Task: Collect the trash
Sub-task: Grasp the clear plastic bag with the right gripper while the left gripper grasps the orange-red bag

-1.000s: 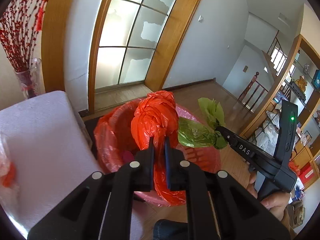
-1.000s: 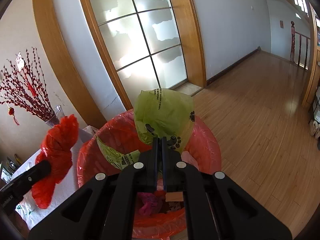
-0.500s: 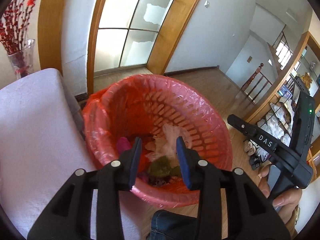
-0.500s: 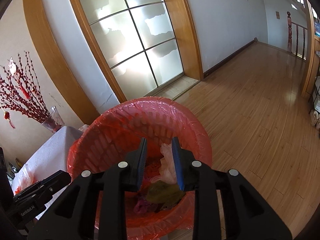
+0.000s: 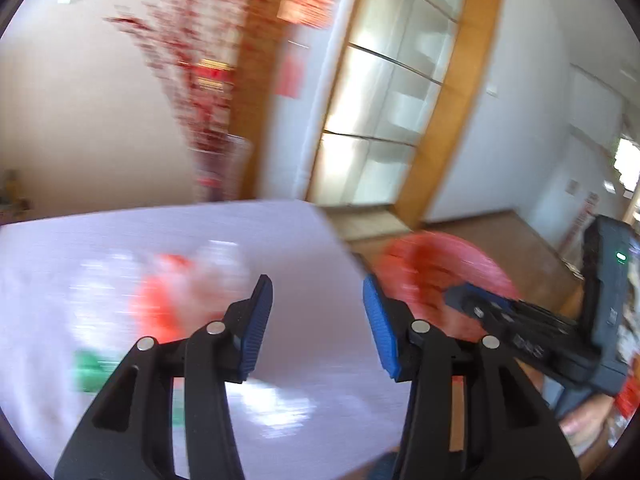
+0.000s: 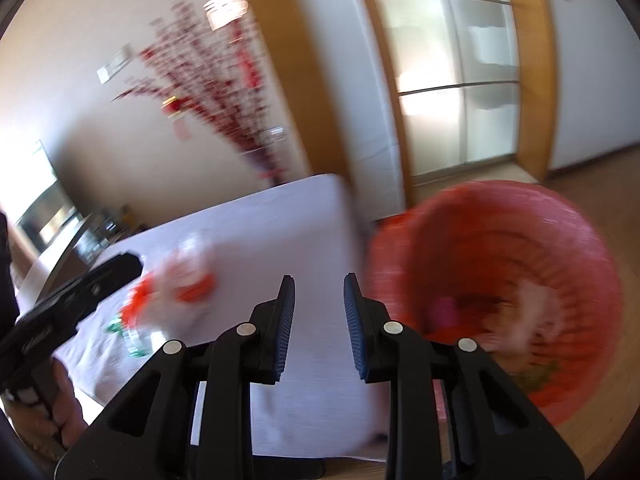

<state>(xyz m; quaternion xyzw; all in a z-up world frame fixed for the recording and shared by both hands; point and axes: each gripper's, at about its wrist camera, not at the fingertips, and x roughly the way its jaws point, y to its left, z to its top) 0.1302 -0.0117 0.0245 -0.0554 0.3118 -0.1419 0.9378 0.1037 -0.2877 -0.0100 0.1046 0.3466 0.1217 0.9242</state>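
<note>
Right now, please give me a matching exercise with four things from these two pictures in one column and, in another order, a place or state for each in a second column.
Things:
1. trash basket
2. leftover trash
3. left gripper
4. vase of red branches

Places or states:
A. lying on the white tablecloth, blurred red, white and green
B. at the far edge of the table, by the wall
C. on the wooden floor beside the table, lined with red plastic
D. open, nothing between its fingers

Pairs: 1-C, 2-A, 3-D, 4-B
</note>
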